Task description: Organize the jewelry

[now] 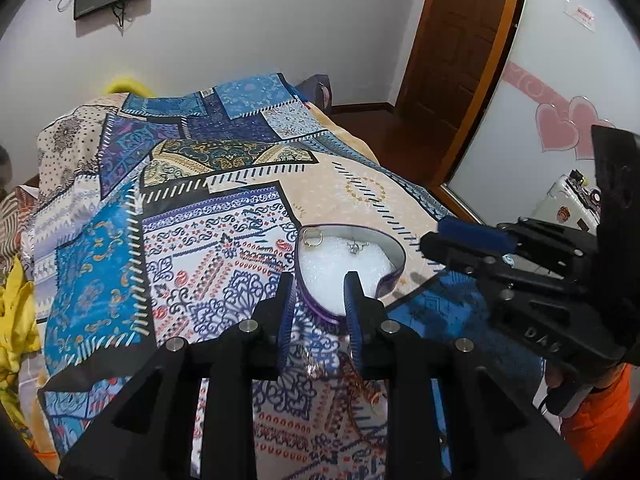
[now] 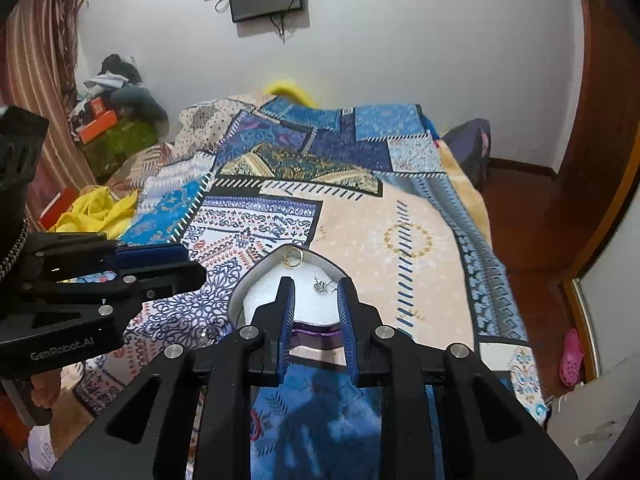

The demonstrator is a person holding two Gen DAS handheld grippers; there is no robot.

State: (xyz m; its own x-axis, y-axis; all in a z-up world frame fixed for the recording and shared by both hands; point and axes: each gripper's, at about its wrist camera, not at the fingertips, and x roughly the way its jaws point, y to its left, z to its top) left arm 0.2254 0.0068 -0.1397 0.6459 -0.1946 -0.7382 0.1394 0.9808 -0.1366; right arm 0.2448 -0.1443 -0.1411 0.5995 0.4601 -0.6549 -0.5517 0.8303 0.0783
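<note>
A purple heart-shaped jewelry box with a white foam lining lies open on the patterned bedspread; it also shows in the right wrist view. A gold ring and a small silver piece lie on the foam. A thin gold chain lies on the spread below my left gripper. My left gripper is open and empty over the box's near edge. My right gripper is open and empty above the box.
The patterned bedspread covers the bed. Yellow cloth lies at the bed's left side. A wooden door and brown floor are to the right, with a pink shoe on the floor.
</note>
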